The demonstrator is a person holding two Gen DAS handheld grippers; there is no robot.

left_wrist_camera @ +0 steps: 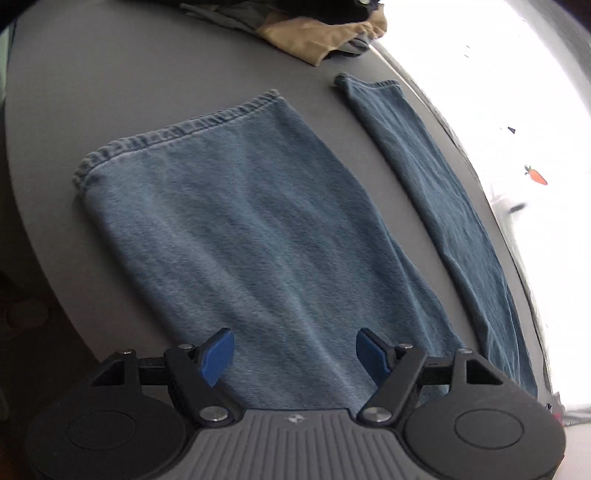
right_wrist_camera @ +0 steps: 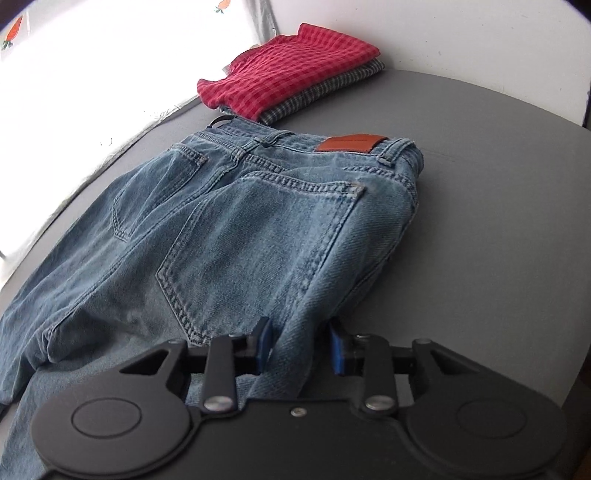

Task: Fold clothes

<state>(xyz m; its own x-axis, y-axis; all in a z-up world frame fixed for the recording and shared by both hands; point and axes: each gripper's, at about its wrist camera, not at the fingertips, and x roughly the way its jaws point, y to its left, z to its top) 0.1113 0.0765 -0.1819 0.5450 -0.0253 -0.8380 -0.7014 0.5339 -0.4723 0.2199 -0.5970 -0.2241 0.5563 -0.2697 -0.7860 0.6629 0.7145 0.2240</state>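
A pair of light blue jeans lies flat on the grey table. In the left wrist view its two legs run away from me: the near leg [left_wrist_camera: 240,221] ends in a hem at the upper left, and the far leg [left_wrist_camera: 436,192] lies along the table's right edge. My left gripper [left_wrist_camera: 295,354] hovers open over the near leg with nothing between its blue pads. In the right wrist view the jeans [right_wrist_camera: 258,221] show their seat side, with back pockets and a brown leather patch [right_wrist_camera: 351,143]. My right gripper [right_wrist_camera: 301,345] is shut on a raised fold at the jeans' side edge.
A folded red checked shirt [right_wrist_camera: 288,74] sits on a folded grey checked one [right_wrist_camera: 332,92] beyond the waistband. A tan garment [left_wrist_camera: 317,33] and dark clothes lie heaped at the far end past the hems. Bare grey table [right_wrist_camera: 480,221] shows right of the jeans. A bright window lines one edge.
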